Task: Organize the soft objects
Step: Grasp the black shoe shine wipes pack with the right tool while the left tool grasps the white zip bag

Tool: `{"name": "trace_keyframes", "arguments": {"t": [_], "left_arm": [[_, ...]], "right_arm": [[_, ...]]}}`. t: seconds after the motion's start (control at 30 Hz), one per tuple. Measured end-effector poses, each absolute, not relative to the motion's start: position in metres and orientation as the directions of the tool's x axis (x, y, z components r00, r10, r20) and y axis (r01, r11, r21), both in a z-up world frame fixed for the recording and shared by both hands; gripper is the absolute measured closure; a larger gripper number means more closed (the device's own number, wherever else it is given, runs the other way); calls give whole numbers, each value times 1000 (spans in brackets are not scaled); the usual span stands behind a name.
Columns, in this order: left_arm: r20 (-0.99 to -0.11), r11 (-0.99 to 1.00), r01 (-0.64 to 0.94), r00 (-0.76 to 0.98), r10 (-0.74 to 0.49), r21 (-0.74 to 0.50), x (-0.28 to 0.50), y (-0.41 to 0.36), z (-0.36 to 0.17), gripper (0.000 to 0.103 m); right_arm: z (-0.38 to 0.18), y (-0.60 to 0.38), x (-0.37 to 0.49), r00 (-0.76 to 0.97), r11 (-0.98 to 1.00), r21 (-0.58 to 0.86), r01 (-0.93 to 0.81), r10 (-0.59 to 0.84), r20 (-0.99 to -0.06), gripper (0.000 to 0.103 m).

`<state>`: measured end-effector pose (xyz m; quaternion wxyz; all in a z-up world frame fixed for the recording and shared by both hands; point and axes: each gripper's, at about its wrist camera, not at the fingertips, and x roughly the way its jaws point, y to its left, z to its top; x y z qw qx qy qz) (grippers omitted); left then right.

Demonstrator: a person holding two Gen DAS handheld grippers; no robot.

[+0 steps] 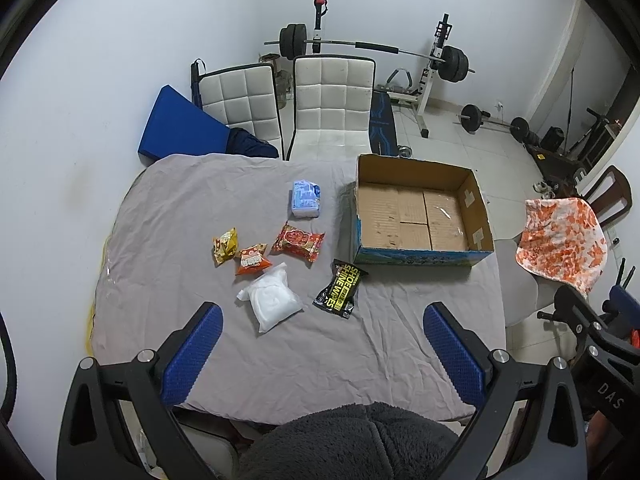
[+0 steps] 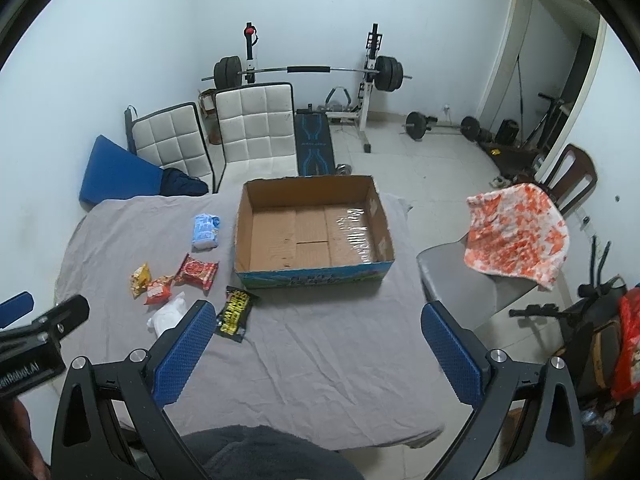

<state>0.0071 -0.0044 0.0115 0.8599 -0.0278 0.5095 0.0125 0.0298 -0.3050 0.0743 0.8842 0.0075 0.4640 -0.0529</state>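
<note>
Both tongs are held released above the near edge of the table, nothing between the fingers: left gripper [image 1: 322, 344], right gripper [image 2: 316, 342].

Item 1: table, covered by a wrinkled grey sheet [image 1: 168, 216]. A wide bare stretch of cloth is seen between the near edge and the goods.

Item 2: cardboard box [image 1: 478, 204], open-topped, set at the far right part of the table. Its cardboard floor is seen bare, with shiny tape on it.

Item 3: soft packets, grouped left of the box, all lying on the sheet:
- pale blue pack [image 1: 305, 199], farthest back;
- red packet [image 1: 298, 241];
- yellow packet [image 1: 225, 246] and orange packet [image 1: 251, 259], touching;
- white pouch [image 1: 270, 299], nearest the left gripper, partly hidden by a blue finger pad in the right wrist view;
- black wipes pack [image 1: 340, 289], just beside the box's near left corner.

Item 4: chair at the table's right, draped with an orange-patterned towel [image 2: 516, 236].

Item 5: two white padded chairs [image 1: 328, 104] at the far edge.

Small print on the packets is not legible.
</note>
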Motion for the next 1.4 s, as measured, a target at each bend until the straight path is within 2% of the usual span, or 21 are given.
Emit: {"name": "trace_keyframes", "arguments": {"t": [0.13,0.27,0.4,0.47,0.63,0.77,0.87,0.9,0.97,1.07,1.23,1.4], "left_arm": [[-847,992,-123,530,43,-27,24,22,10,0],[-843,971,-235,529,100,-32,46,67,-5,0],[-884,948,-317,448,135,-16,68,106,-49,0],[-920,939,-344,366,140,6,82,125,-88,0],[-982,917,-391,190,-8,-83,103,153,-186,0],[-993,905,-410,74,-94,-116,118,158,-257,0],[-991,893,-431,19,-134,-129,130,165,-302,0],[-989,889,-438,3,-145,-132,134,167,-312,0],[-985,879,-456,-28,-171,-140,138,170,-332,0],[-976,872,-461,-54,-212,-164,143,170,-349,0],[-964,897,-400,-98,-248,-190,156,148,-365,0],[-954,906,-377,-146,-264,-193,173,126,-385,0]], "right_arm": [[50,-305,50,536,996,4,88,-44,-843,0],[1,-297,91,455,996,74,59,39,-890,0],[-74,-273,133,330,994,104,29,89,-940,0],[-122,-257,154,256,993,113,23,104,-961,0],[-232,-224,194,126,983,153,101,140,-982,0],[-313,-201,216,30,958,189,215,187,-982,0],[-361,-178,230,3,964,123,236,126,-992,1],[-371,-174,232,-8,961,125,247,131,-991,3],[-393,-166,234,-37,958,103,268,117,-992,22],[-401,-159,227,-36,967,45,252,56,-998,34],[-415,-165,202,-120,993,-25,116,-11,-993,37],[-426,-181,179,-145,992,-34,122,-16,-989,37]]}}
